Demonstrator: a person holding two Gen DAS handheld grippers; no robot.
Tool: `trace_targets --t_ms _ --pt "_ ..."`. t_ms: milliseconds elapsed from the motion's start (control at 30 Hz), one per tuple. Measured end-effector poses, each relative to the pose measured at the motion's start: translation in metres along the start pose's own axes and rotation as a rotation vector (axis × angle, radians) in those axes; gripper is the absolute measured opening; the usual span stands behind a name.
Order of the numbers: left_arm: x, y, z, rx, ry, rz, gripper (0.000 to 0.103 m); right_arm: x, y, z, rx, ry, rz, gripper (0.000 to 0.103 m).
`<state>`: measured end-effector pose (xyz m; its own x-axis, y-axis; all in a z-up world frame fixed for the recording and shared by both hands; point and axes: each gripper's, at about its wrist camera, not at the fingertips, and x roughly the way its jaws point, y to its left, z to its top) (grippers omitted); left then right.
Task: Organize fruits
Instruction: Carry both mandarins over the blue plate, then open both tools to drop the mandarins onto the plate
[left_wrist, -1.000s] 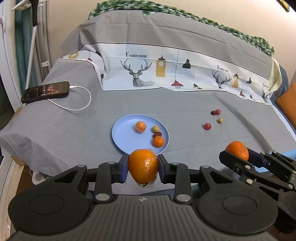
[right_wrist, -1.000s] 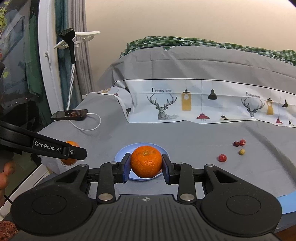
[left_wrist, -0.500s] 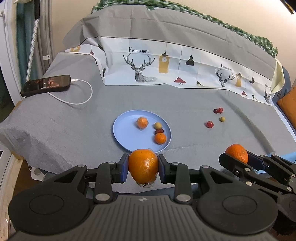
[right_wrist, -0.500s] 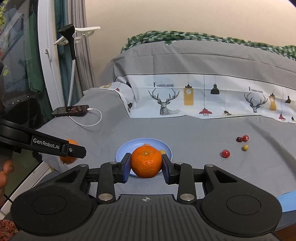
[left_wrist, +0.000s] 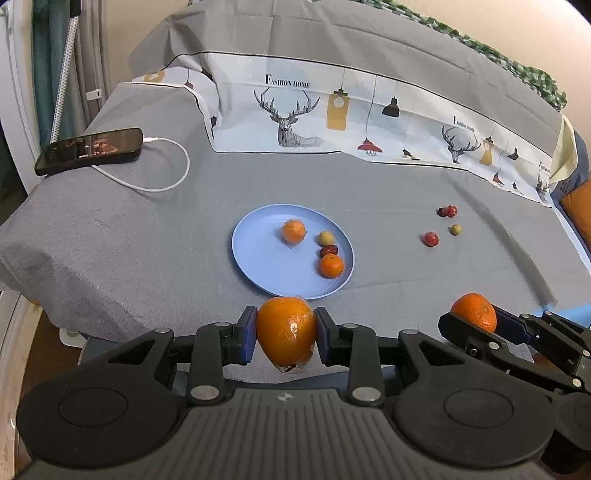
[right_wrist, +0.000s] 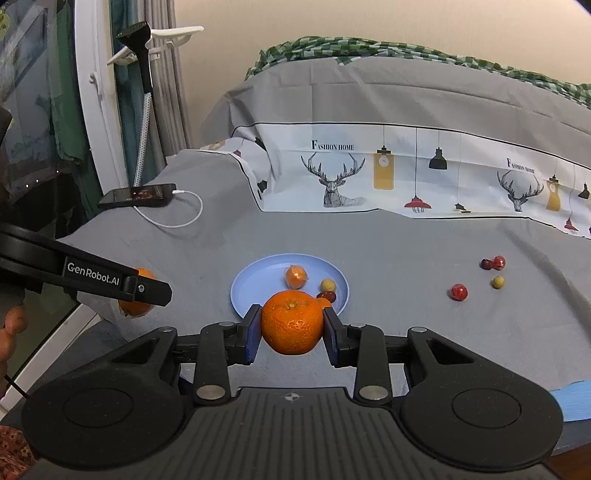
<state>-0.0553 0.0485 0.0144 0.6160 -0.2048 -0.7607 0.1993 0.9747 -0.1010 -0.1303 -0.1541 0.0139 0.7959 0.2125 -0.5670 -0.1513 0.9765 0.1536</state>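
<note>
Left wrist view: we see left gripper (left_wrist: 285, 336) clamped on wrapped orange (left_wrist: 286, 334), blue pads pressing both sides, held just short of blue plate (left_wrist: 258, 254) near bed edge. Plate on grey bedspread (left_wrist: 110, 240) carries two small oranges, yellowish fruit, dark red fruit. Four small fruits (left_wrist: 430, 239) lie loose right of plate, well apart from it. Right wrist view: we see right gripper (right_wrist: 291, 326) closed on mandarin (right_wrist: 291, 321), also before plate. Phone (left_wrist: 90, 150) with white cable at far left
</note>
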Motion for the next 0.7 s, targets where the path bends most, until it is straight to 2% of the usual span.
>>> trace_targets --t_ms 333,533,633,700 --pt "0.031 0.012 0.034 0.012 0.011 0.007 0.036 0.04 -0.008 0.013 0.014 0.033 -0.026 0.036" --pt "0.075 0.008 0.062 0.038 0.028 -0.003 0.036 0.091 -0.011 0.02 0.017 0.073 -0.025 0.036" --pt "0.103 0.001 0.07 0.083 0.026 0.021 0.036 0.119 -0.016 0.022 0.034 0.111 -0.033 0.036" --pt "0.124 -0.001 0.073 0.089 0.052 0.023 0.036 0.135 -0.019 0.021 0.043 0.131 -0.039 0.036"
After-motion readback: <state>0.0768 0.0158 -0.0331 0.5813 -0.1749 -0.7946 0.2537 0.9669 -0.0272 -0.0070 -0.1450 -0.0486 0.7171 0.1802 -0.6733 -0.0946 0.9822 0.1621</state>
